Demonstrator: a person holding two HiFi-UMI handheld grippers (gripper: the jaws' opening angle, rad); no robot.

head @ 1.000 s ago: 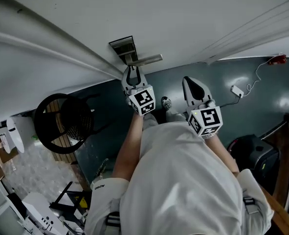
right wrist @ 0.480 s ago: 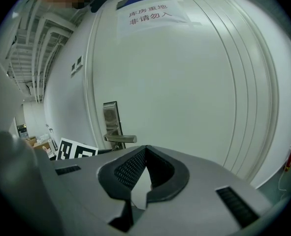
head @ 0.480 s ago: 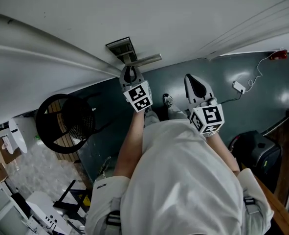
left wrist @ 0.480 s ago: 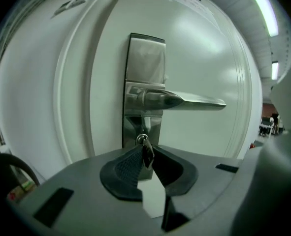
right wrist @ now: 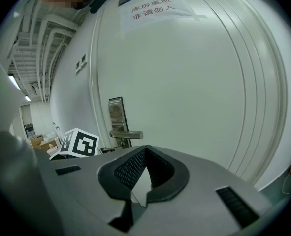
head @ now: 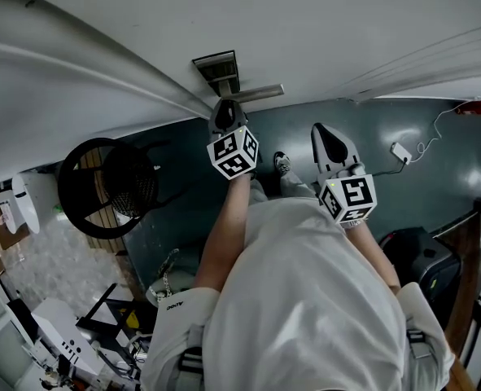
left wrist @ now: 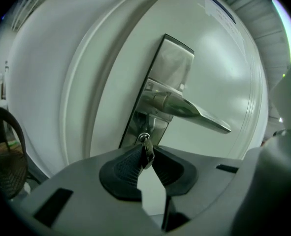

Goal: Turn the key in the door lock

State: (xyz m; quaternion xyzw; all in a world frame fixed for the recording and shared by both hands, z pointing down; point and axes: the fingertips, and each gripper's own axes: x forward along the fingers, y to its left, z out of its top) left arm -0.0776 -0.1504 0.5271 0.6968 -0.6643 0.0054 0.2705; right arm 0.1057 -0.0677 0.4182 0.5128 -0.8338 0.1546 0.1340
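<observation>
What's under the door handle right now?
The key, in the lock plate below the handle, pinched by the left gripper, whose jaws have just been closing on it. The keyhole is hidden behind them.

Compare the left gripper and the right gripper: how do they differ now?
The left gripper has just been closing its jaws and pinches the key below the door handle; the right gripper's jaws are together, empty. The left gripper is at the lock plate; the right gripper stands off to the side. Both face the door.
</observation>
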